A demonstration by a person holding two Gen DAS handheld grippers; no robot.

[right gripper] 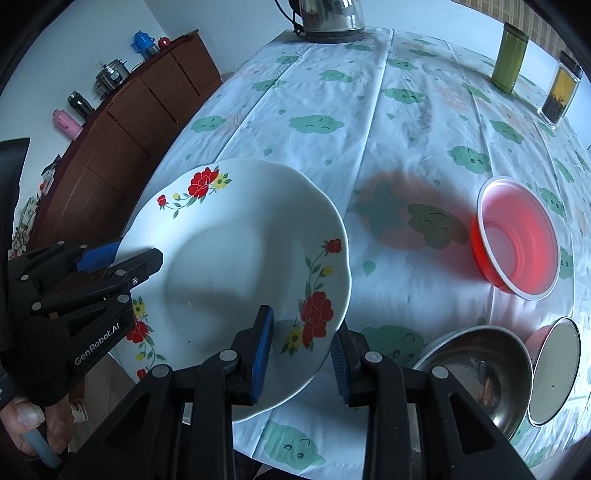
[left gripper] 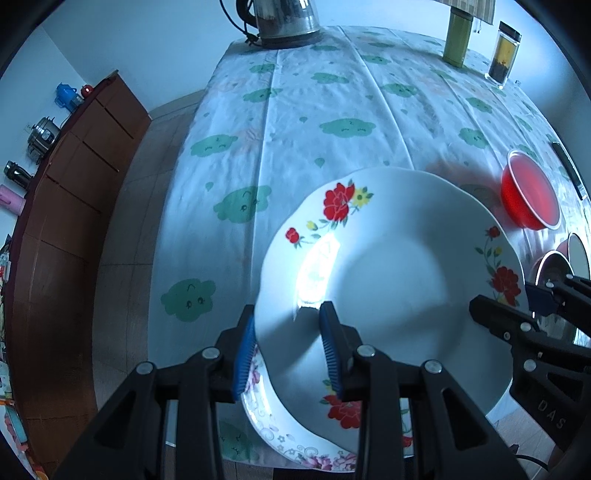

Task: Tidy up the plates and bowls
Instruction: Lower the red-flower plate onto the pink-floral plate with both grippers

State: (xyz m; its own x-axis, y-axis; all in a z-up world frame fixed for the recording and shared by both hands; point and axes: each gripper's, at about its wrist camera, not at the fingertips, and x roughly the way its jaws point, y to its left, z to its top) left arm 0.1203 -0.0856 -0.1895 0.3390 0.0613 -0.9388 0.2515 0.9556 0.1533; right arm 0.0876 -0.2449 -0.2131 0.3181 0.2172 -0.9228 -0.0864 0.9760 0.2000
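Note:
A white plate with red flowers (left gripper: 399,266) is held tilted above the table, over a second plate with pink flowers (left gripper: 295,439) that lies at the table's front edge. My left gripper (left gripper: 288,354) is shut on the red-flower plate's left rim. My right gripper (right gripper: 301,354) is shut on the same plate (right gripper: 236,258) at its right rim. The right gripper also shows in the left wrist view (left gripper: 517,317), and the left gripper in the right wrist view (right gripper: 122,266). A red bowl (right gripper: 517,236), a steel bowl (right gripper: 480,369) and a white-lined bowl (right gripper: 554,369) sit to the right.
The table has a cloud-print cloth (left gripper: 295,129). A kettle (left gripper: 284,18), a green canister (left gripper: 458,40) and a clear jar (left gripper: 504,55) stand at its far side. A brown cabinet (left gripper: 74,192) with pots and flasks stands left.

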